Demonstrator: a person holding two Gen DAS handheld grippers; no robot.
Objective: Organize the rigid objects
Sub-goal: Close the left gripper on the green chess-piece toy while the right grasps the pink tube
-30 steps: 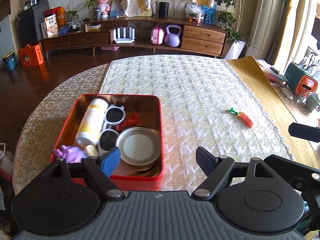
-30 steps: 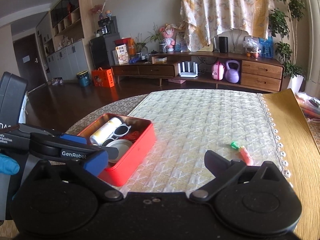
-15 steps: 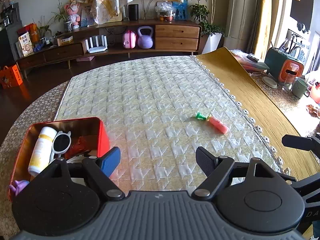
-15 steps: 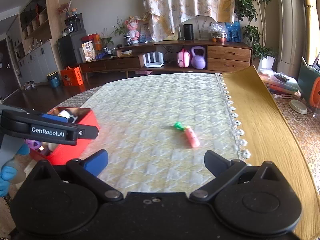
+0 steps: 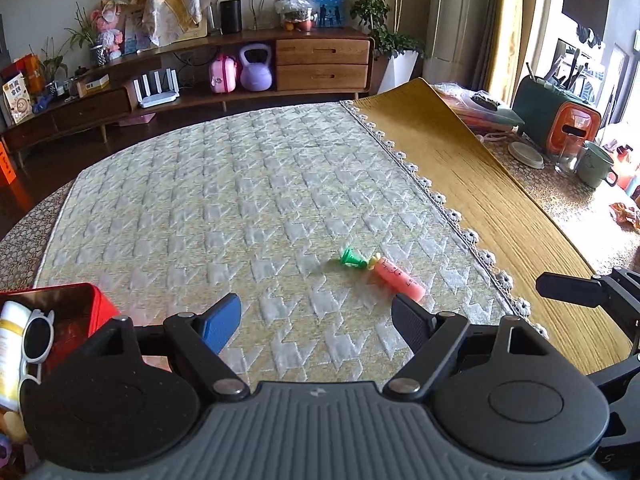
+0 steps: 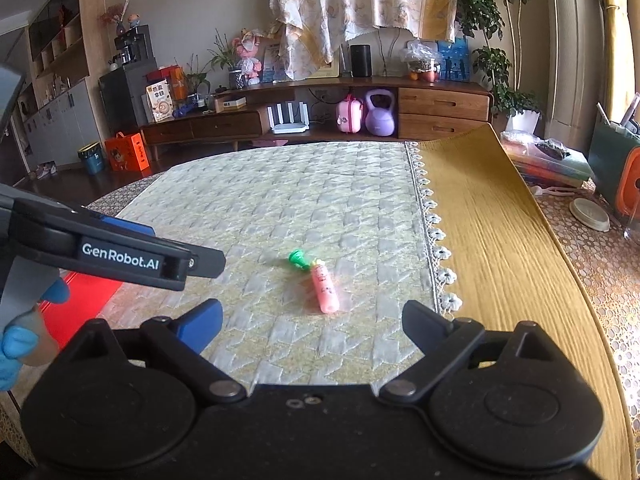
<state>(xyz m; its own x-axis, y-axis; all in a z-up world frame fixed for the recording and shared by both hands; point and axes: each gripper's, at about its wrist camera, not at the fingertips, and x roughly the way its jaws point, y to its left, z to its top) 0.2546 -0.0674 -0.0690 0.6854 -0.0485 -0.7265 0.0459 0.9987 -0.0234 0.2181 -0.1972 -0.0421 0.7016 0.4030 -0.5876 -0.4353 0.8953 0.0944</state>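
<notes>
A small pink carrot toy [image 5: 398, 278] [image 6: 325, 288] with a green top lies on the quilted mat. My left gripper [image 5: 318, 320] is open and empty; the carrot rests just beyond its right fingertip. My right gripper [image 6: 312, 326] hangs a short way before the carrot, its jaws closing with nothing between them. The red tin [image 5: 76, 294] sits at the lower left of the left wrist view, holding white sunglasses [image 5: 36, 338] and a white-and-yellow bottle [image 5: 8, 356]. In the right wrist view only a strip of the red tin [image 6: 80, 300] shows behind the left gripper's body.
A mustard-yellow cloth [image 5: 460, 168] with a lace edge covers the table right of the mat. Beyond it stand a green mug [image 5: 596, 164], a round lid [image 5: 526, 154] and an orange-and-green appliance [image 5: 556, 120]. A blue-gloved hand [image 6: 12, 340] holds the left gripper.
Both grippers have swung right, away from the red tin and toward the carrot toy. The tin has slid to the left edge of both views, and the carrot looks nearer.
</notes>
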